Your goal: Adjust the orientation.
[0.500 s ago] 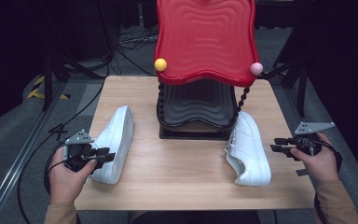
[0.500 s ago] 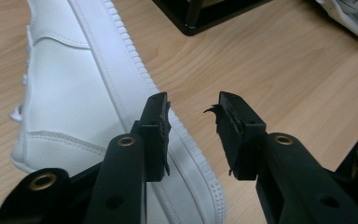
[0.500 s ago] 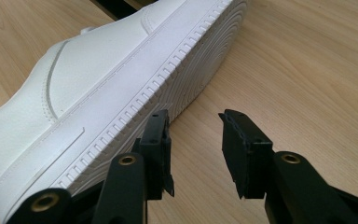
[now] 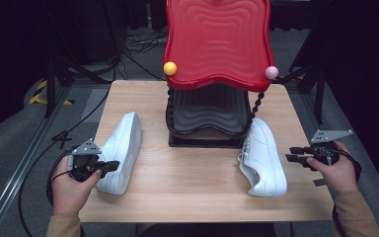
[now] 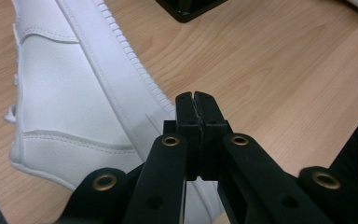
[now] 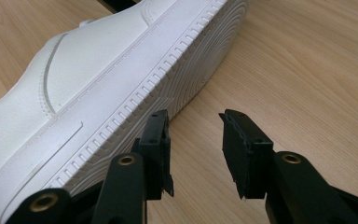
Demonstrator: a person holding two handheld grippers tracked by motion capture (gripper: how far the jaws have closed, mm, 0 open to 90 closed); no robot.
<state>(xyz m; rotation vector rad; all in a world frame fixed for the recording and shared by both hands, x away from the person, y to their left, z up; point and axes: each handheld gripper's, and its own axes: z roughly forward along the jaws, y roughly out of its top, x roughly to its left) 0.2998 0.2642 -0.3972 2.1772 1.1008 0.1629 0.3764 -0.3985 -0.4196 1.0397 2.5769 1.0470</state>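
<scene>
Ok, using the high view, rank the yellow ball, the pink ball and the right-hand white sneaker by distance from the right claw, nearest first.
1. White leather sneaker, just left of the right claw.
2. Pink ball, on the red stand's right corner.
3. Yellow ball, on its left corner.

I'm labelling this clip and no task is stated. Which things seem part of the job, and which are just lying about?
Likely in play:
left white leather sneaker, beside the shut left tongs
right white leather sneaker, near the open right tongs
red wavy two-tier shoe rack

Just about:
black cables on the floor
yellow-black floor tape
</scene>
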